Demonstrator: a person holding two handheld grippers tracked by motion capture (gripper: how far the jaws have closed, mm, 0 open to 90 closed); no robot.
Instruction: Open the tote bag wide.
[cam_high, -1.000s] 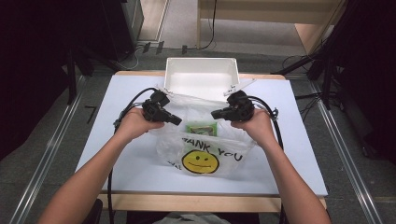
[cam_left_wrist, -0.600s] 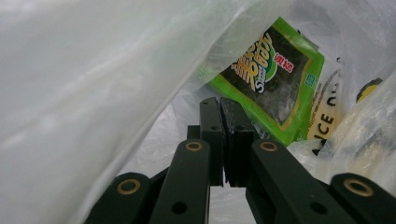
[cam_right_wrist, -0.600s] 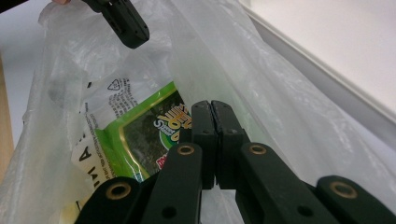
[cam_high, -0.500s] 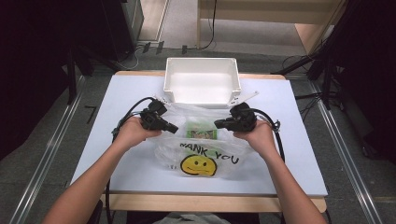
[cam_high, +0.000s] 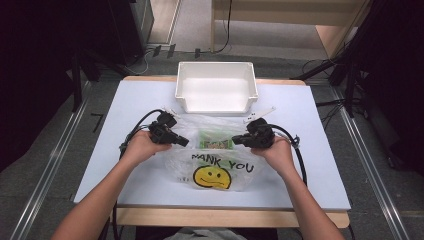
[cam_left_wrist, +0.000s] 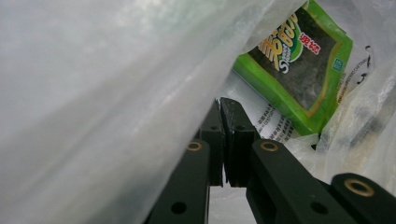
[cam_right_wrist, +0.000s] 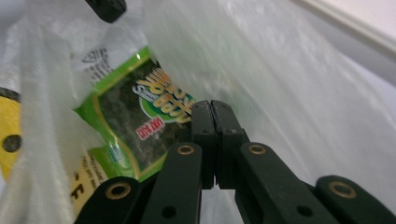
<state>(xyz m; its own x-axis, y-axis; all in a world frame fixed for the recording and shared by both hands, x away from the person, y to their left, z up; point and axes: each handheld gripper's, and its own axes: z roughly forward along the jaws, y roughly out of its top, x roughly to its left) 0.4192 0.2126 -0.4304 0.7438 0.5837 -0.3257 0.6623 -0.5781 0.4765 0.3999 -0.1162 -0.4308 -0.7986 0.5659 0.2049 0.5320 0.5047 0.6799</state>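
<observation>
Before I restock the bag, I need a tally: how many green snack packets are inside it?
1: a flat green foil snack packet lies inside the clear plastic smiley-face bag, near its open mouth, between the two tongs. Another could be hidden under the bag's folds.

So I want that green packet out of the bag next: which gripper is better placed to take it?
Probably the right gripper: its shut jaws point straight at the green packet, while the left gripper has bag film across its view.
</observation>
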